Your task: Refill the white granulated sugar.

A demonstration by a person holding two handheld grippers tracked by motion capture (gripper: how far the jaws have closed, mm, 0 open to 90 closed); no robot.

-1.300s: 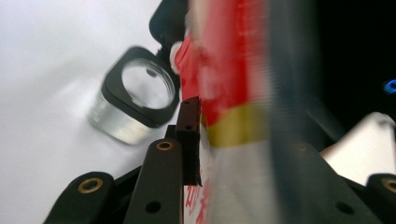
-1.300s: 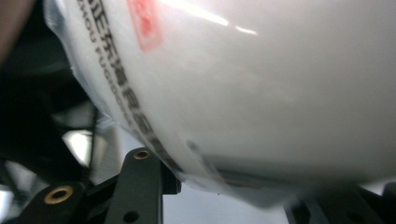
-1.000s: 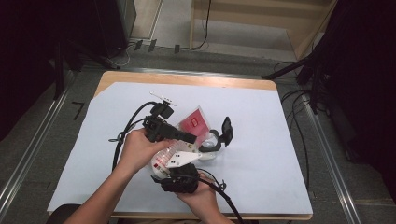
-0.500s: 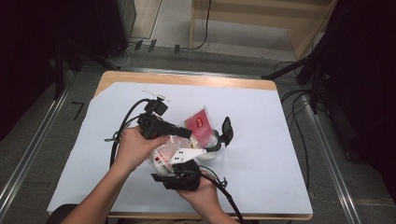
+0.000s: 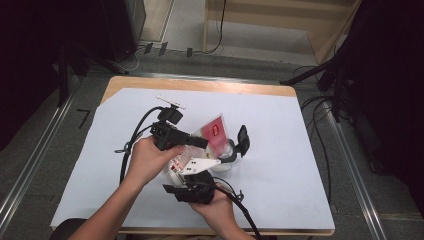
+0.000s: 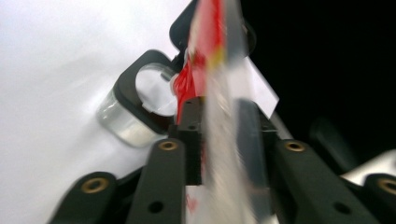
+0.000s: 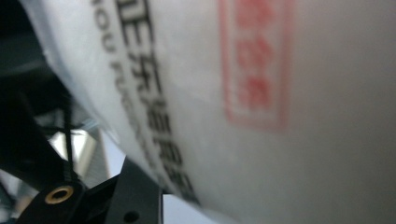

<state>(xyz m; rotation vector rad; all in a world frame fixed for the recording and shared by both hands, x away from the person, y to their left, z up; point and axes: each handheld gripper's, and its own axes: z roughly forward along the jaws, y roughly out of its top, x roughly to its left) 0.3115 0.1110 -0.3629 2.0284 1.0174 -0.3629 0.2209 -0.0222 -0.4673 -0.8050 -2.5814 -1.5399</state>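
Just above the small clear cup (image 5: 226,156) on the table (image 5: 300,150), both claws held the red-and-clear packet (image 5: 214,131), the left claw (image 6: 219,116), whose jaws had just reopened slightly, pinching it and the right claw (image 5: 197,172) clamped on its lower end, so opening or emptying it seemingly remained.

My left gripper (image 5: 200,142) sits mid-table on the sheet (image 5: 280,165), left of the packet (image 5: 216,132), jaws either side of the packet's edge (image 6: 219,116). Packet stands tilted, leaning over the small jar (image 5: 227,155), which rests on the sheet just right of my left jaws (image 6: 126,116). My right gripper (image 5: 192,187) is nearer me, below the jar, a second packet (image 7: 280,102) right against its camera. Table (image 5: 200,84) edge lies beyond the sheet.
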